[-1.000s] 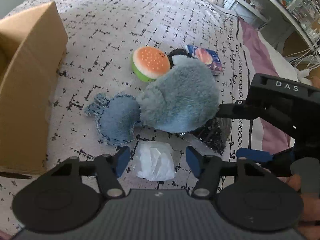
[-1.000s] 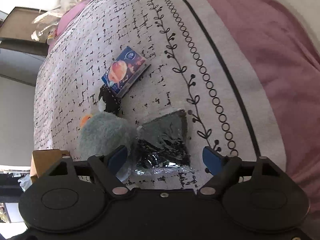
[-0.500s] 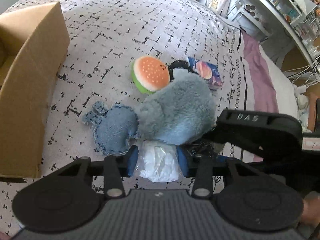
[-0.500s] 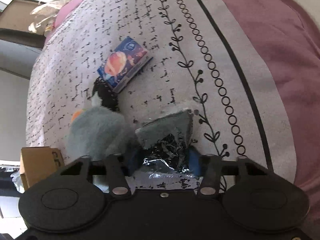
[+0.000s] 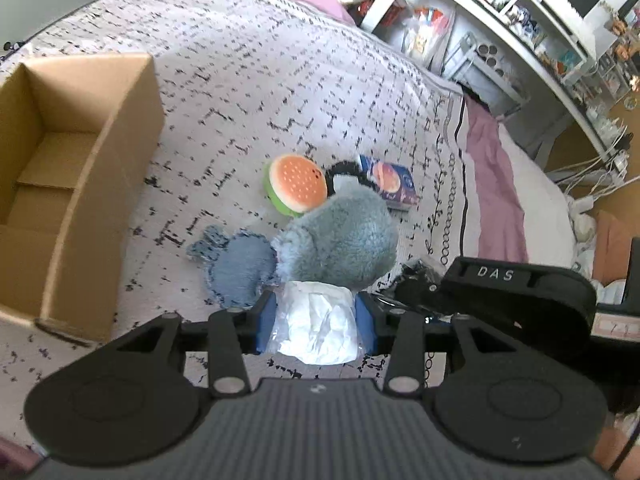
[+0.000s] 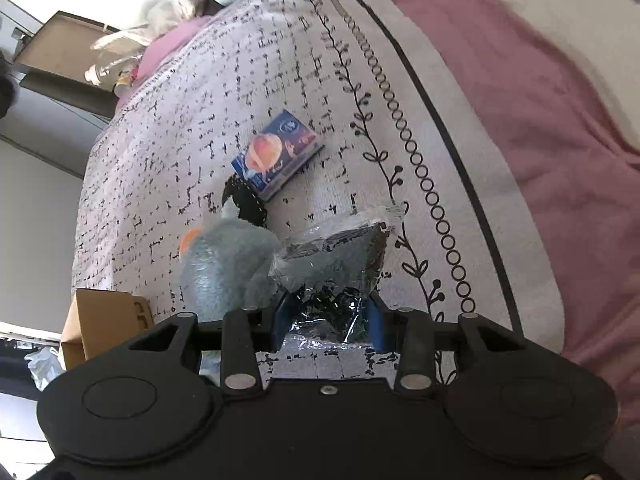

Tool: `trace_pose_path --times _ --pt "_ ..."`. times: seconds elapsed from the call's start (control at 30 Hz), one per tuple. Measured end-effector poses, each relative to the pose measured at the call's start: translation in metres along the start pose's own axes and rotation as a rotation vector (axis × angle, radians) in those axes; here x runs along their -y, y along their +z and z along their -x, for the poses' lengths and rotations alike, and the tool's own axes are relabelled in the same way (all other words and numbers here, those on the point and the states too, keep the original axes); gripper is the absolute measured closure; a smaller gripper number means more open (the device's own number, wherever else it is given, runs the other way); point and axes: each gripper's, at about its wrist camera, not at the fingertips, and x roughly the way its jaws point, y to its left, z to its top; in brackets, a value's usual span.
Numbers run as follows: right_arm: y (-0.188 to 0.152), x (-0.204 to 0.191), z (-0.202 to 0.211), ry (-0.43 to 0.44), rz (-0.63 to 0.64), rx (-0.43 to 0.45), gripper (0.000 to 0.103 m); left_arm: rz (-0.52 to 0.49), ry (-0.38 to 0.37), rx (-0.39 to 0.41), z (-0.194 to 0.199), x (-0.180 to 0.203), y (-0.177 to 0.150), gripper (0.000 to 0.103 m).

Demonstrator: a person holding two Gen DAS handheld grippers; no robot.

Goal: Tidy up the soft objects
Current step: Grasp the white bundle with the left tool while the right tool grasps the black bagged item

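My left gripper (image 5: 316, 316) is shut on a white crumpled packet in clear wrap (image 5: 320, 332), held just above the bedspread. A grey plush toy (image 5: 344, 240) lies right behind it, with a denim-blue soft piece (image 5: 240, 268) to its left and a burger plush (image 5: 294, 188) beyond. The jaws of my right gripper (image 6: 329, 318) are closing, and their blue pads press on a black packet in clear wrap (image 6: 340, 260), whose far end sticks up off the bed. In the right wrist view the grey plush toy (image 6: 228, 268) sits just left of that packet.
An open cardboard box (image 5: 120, 120) stands on the bed at the left. A blue printed carton (image 5: 388, 186) and a black frilly piece (image 5: 340, 168) lie behind the plush. A pink sheet (image 6: 560, 140) covers the bed's right side. Cluttered shelves (image 5: 520, 20) run along the far right.
Both grippers went from open to shut, the left on the white packet and the right on the black packet. Both then rose, and the packets came up off the bed.
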Motion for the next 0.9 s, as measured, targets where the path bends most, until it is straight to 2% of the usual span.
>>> trace_pose_path --times 0.2,0.5,0.9 --pt "-0.003 -0.009 0.017 0.021 0.052 0.065 0.065 0.003 -0.002 0.049 0.032 -0.006 0.001 0.061" --pt "-0.010 -0.024 0.037 0.055 0.113 0.136 0.065 -0.006 0.036 0.106 0.082 -0.027 0.005 0.061" --pt "-0.031 -0.061 0.066 0.129 0.230 0.197 0.065 0.018 0.058 0.209 0.132 -0.057 0.014 0.061"
